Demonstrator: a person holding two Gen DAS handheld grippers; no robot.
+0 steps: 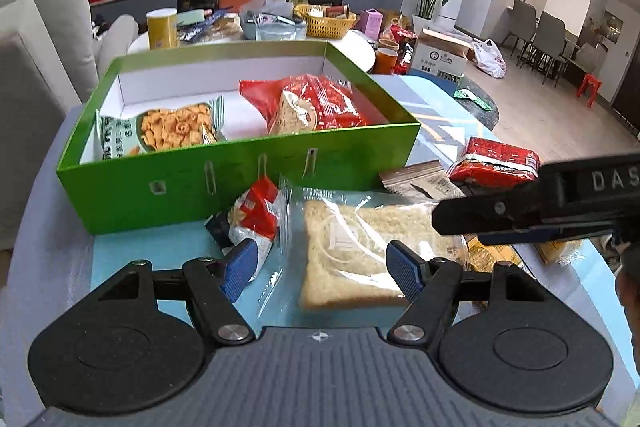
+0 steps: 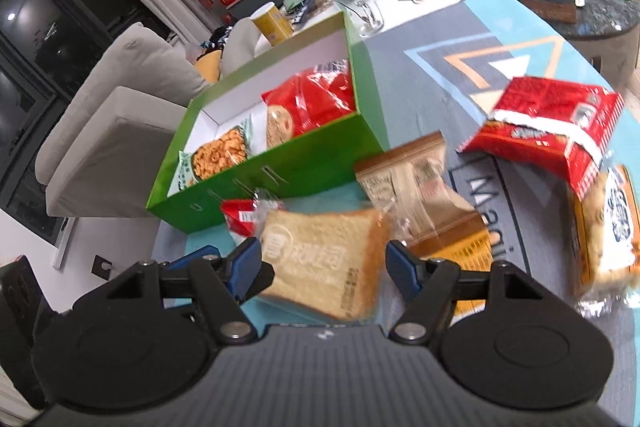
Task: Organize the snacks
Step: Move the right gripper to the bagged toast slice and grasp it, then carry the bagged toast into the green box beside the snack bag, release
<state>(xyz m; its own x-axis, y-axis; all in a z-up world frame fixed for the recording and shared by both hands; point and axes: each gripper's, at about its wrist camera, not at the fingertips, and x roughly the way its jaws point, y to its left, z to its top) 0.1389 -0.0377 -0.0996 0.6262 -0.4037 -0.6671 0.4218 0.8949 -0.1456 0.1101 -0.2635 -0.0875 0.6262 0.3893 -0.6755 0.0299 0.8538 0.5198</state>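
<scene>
A green box (image 1: 240,183) (image 2: 280,183) stands on the table with a green chip bag (image 1: 160,131) and a red snack bag (image 1: 312,103) inside. In front of it lies a clear-wrapped bread slice (image 1: 352,259) (image 2: 320,267). My left gripper (image 1: 322,269) is open, its blue pads either side of the bread's near end. My right gripper (image 2: 322,267) is open around the same bread from the other side; its black body (image 1: 540,199) shows at the right of the left wrist view. A small red-and-white packet (image 1: 256,215) (image 2: 244,217) lies left of the bread.
A red packet (image 1: 496,163) (image 2: 548,131), a brown packet (image 1: 424,181) (image 2: 404,175) and orange packets (image 2: 608,231) lie right of the box. Behind stands a cluttered white table with a yellow can (image 1: 162,27), a basket (image 1: 326,23) and a glass (image 2: 362,7). A sofa (image 1: 36,39) is at left.
</scene>
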